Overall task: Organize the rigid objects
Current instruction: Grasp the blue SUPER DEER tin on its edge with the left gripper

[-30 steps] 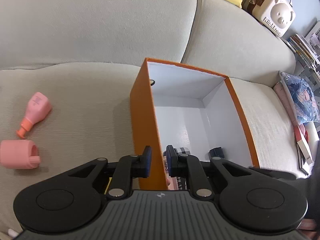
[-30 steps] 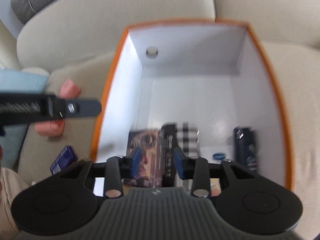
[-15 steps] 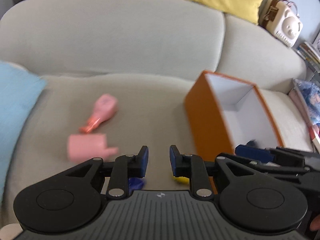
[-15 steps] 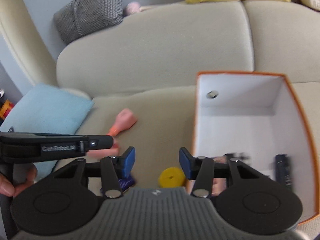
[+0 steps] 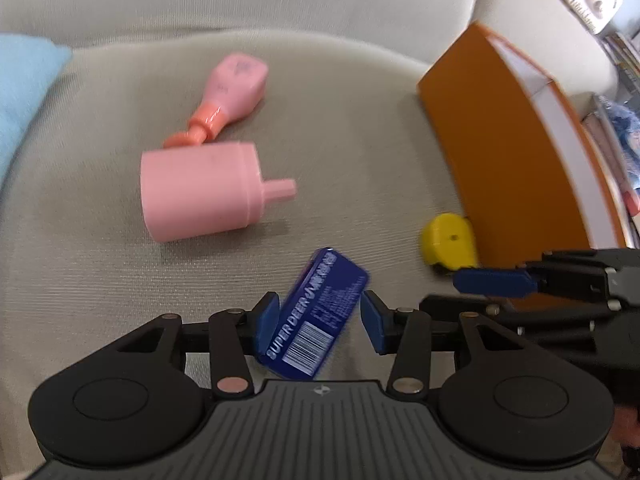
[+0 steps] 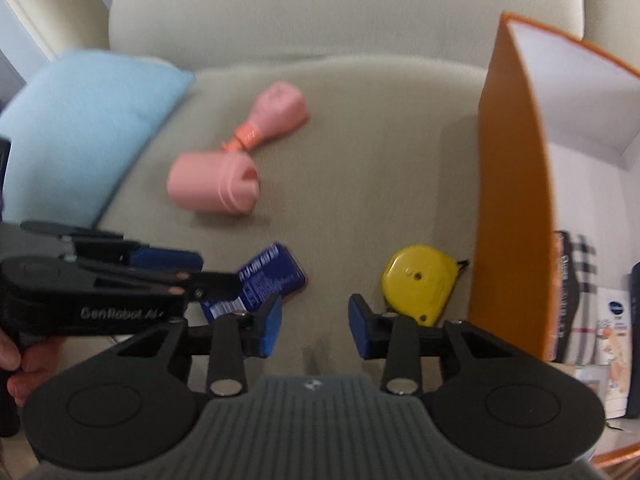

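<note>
A blue tin [image 5: 320, 312] lies on the beige sofa seat, and my left gripper [image 5: 320, 320] hangs low over it. The left jaws are opening with the tin between them, and the pads do not press on it. My right gripper [image 6: 314, 326] hovers over bare seat; its jaws are closing with nothing between them. A yellow tape measure [image 6: 416, 280] lies just beyond its right finger, against the orange box [image 6: 512, 200]. In the left wrist view a blue fingertip [image 5: 496, 282] of the right gripper shows beside the tape measure [image 5: 448, 244].
A pink bottle [image 5: 236, 84] and a pink cylinder with a spout [image 5: 200, 196] lie farther back on the seat. A light blue cushion [image 6: 84, 128] is at the left. The box holds several packages [image 6: 576, 280]. A hand grips the left tool at the lower left.
Both grippers have swung left from over the orange box and come down over the seat. The left jaws have opened around the blue tin. The right jaws widened, then narrowed.
</note>
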A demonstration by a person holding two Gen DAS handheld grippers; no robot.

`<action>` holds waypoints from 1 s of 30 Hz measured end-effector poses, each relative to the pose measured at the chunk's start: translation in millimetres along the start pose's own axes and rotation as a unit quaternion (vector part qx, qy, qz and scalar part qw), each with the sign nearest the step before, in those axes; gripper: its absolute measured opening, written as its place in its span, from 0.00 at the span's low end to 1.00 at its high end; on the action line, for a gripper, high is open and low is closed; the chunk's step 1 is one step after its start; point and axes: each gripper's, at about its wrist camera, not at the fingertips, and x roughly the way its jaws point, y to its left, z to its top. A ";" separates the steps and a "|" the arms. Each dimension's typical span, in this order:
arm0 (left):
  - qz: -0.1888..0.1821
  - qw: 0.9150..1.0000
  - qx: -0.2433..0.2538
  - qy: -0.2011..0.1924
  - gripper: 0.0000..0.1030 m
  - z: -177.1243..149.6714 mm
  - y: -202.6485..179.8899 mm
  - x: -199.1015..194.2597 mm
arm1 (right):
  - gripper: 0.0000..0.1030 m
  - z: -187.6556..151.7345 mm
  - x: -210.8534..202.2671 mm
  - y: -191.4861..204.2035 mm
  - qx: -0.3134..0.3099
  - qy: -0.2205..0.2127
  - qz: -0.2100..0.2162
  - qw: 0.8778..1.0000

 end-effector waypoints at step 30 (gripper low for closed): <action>-0.050 0.997 -0.057 0.033 0.23 -10.5 12.5 3.4 | 0.22 -6.5 48.6 7.9 -0.030 0.047 0.077 0.996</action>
